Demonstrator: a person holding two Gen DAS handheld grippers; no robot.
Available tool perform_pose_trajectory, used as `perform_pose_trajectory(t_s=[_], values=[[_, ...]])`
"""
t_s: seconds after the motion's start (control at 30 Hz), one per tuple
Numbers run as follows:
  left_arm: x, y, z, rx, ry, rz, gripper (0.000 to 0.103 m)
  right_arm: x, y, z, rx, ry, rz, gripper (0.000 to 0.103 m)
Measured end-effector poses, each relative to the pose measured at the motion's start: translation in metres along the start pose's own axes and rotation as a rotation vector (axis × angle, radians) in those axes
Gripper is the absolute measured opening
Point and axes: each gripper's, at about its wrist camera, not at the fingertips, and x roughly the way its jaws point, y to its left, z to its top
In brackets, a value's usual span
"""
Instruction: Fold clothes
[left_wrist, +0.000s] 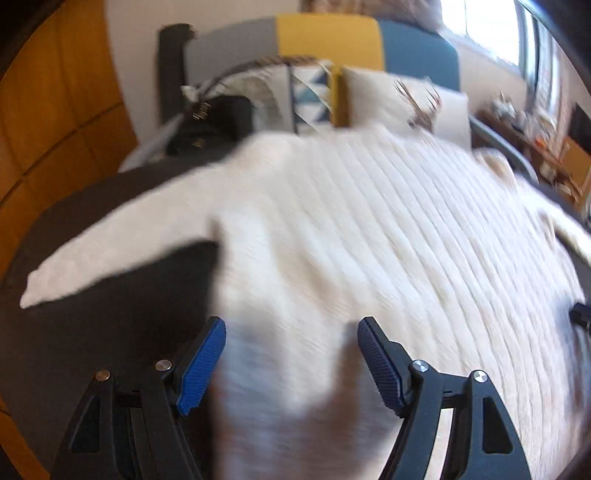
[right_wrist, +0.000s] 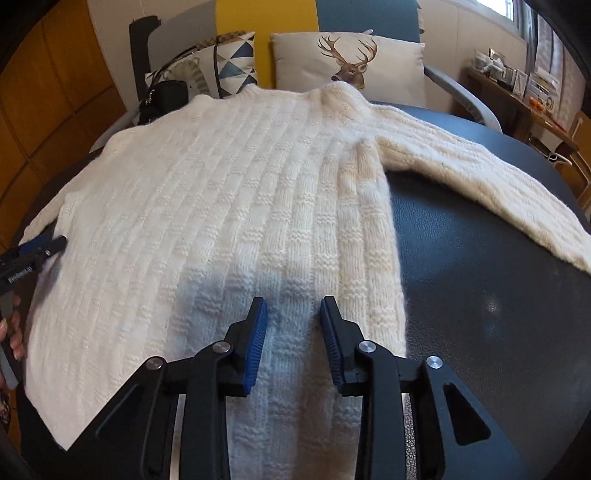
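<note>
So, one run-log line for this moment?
sweater: flat, unfolded | left tongs: open, hem fabric between | right tongs: open over hem | table: dark

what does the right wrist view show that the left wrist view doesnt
Only the right wrist view: the sweater's right sleeve laid out whole, a sharp deer-print cushion, the right gripper astride a raised fold of knit, and the person's hand.
Only the left wrist view: the other sleeve spread out full length, and the left gripper open over the hem.
Both: the white sweater on the dark surface, and the black bag.
</note>
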Motion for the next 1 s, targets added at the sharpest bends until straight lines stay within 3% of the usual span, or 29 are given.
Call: perform_pose_trajectory(t_s=[0.13, 0.3, 0.43, 0.57, 0.6, 0.63, 0.67, 0.7, 0.8, 0.87, 0.93, 1.0], values=[[-0.004, -0.002, -0.006, -0.012, -0.024, 0.020, 0.076, -0.004, 0.008, -0.011, -0.097, 0.005, -0.064, 0.030], [-0.001, 0.010, -0.002, -0.035, -0.004, -0.004, 0.077, -0.009, 0.005, -0.022, -0.066, -0.013, -0.058, 0.031], [-0.009, 0.015, 0.006, -0.058, 0.011, -0.017, 0.076, -0.005, 0.010, -0.006, -0.100, 0.032, -0.078, 0.036], [-0.035, 0.012, 0.003, -0.100, -0.043, -0.071, 0.075, -0.004, 0.009, 0.000, -0.023, 0.093, -0.038, 0.054], [-0.041, 0.007, 0.002, -0.092, -0.060, -0.075, 0.075, -0.005, 0.006, 0.000, 0.003, 0.101, 0.025, 0.074], [-0.042, 0.002, 0.001, -0.074, -0.063, -0.063, 0.075, -0.004, 0.004, -0.001, 0.014, 0.110, 0.103, 0.084], [-0.043, -0.004, -0.001, -0.055, -0.065, -0.049, 0.075, -0.004, 0.005, -0.002, 0.015, 0.104, 0.115, 0.087], [-0.042, -0.009, -0.003, -0.035, -0.061, -0.049, 0.075, -0.004, 0.006, -0.003, 0.011, 0.100, 0.121, 0.087], [-0.037, -0.024, -0.013, 0.015, -0.040, -0.044, 0.075, 0.000, 0.034, -0.010, -0.129, 0.098, -0.027, 0.091], [-0.030, -0.031, -0.018, 0.030, -0.019, -0.013, 0.075, -0.002, 0.042, -0.014, -0.131, 0.065, -0.117, 0.098], [-0.027, -0.029, -0.024, 0.017, -0.008, -0.012, 0.076, 0.000, 0.033, -0.014, -0.023, 0.086, -0.096, 0.099], [-0.025, -0.025, -0.027, -0.015, -0.018, -0.033, 0.077, 0.001, 0.028, -0.011, -0.001, 0.088, -0.081, 0.099]])
